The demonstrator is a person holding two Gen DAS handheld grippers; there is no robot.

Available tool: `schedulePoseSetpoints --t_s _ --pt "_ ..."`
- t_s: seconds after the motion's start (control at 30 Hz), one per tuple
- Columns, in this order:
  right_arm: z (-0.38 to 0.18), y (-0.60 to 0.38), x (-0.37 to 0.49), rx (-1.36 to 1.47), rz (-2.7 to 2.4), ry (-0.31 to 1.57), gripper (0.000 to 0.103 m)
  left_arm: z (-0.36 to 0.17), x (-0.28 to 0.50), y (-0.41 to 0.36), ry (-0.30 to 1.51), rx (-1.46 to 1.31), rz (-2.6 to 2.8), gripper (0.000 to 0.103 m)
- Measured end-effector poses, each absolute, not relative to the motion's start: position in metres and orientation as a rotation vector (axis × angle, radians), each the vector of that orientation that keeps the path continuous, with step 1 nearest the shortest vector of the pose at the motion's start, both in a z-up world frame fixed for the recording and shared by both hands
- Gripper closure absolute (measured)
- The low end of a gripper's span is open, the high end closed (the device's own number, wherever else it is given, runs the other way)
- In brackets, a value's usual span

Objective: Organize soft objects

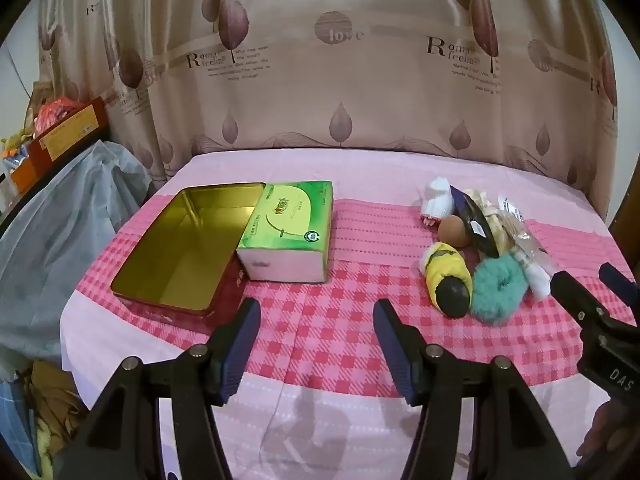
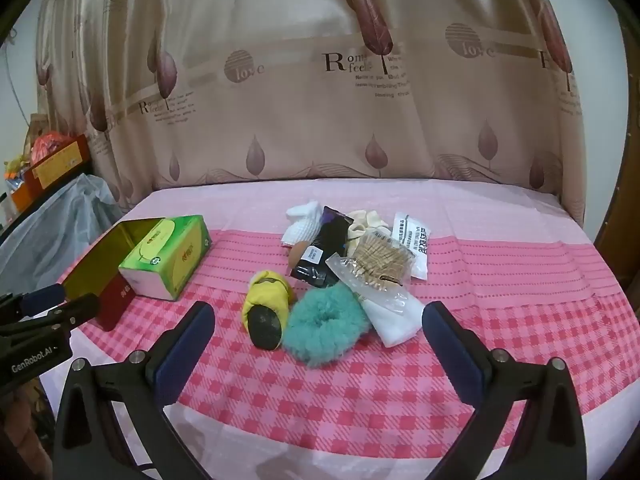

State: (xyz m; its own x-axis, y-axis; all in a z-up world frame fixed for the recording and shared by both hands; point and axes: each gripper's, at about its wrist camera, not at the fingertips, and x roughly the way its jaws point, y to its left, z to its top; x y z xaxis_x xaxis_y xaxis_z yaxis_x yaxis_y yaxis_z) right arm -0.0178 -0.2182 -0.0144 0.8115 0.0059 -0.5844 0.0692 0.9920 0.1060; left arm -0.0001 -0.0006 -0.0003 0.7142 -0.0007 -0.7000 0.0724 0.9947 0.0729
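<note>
A pile of small things lies on the pink checked cloth [image 2: 500,320]: a yellow and black sock roll [image 2: 267,312] [image 1: 448,282], a teal fluffy scrunchie [image 2: 326,326] [image 1: 498,290], a white knit piece [image 2: 302,222] [image 1: 438,200], a cream scrunchie [image 2: 366,222], a dark packet [image 2: 324,248] and a bag of wooden sticks [image 2: 378,266]. An empty gold tin [image 1: 180,248] stands to the left beside a green tissue box [image 1: 288,232]. My left gripper [image 1: 316,344] is open over bare cloth in front of the tin. My right gripper [image 2: 320,352] is open just short of the scrunchie.
A patterned curtain [image 1: 320,80] hangs behind the table. At the far left stand a grey plastic bag [image 1: 60,232] and a shelf with orange boxes [image 1: 60,132]. A brown egg-like object [image 1: 454,230] lies in the pile. A white sachet [image 2: 412,240] lies at the pile's right.
</note>
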Motion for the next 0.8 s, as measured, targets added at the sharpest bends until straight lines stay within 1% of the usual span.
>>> schedulePoseSetpoints --t_s 0.07,0.27,0.3,0.8 --pt "-0.0146 -0.2185 -0.0176 0.134 -0.030 0.598 0.000 -0.0009 -0.0005 -0.0024 0.782 0.112 -0.049 0.043" --pt "-0.0150 -0.2199 -0.0168 0.122 -0.042 0.602 0.000 -0.0011 -0.0016 -0.0086 0.793 0.153 -0.057 0.043" --pt "-0.0150 -0.2196 -0.0165 0.118 -0.044 0.602 0.000 -0.0031 0.0003 -0.0032 0.794 0.116 -0.053 0.043" --pt "-0.0174 -0.2193 -0.0150 0.113 -0.045 0.619 0.000 -0.0097 0.0010 -0.0064 0.774 0.121 -0.071 0.043"
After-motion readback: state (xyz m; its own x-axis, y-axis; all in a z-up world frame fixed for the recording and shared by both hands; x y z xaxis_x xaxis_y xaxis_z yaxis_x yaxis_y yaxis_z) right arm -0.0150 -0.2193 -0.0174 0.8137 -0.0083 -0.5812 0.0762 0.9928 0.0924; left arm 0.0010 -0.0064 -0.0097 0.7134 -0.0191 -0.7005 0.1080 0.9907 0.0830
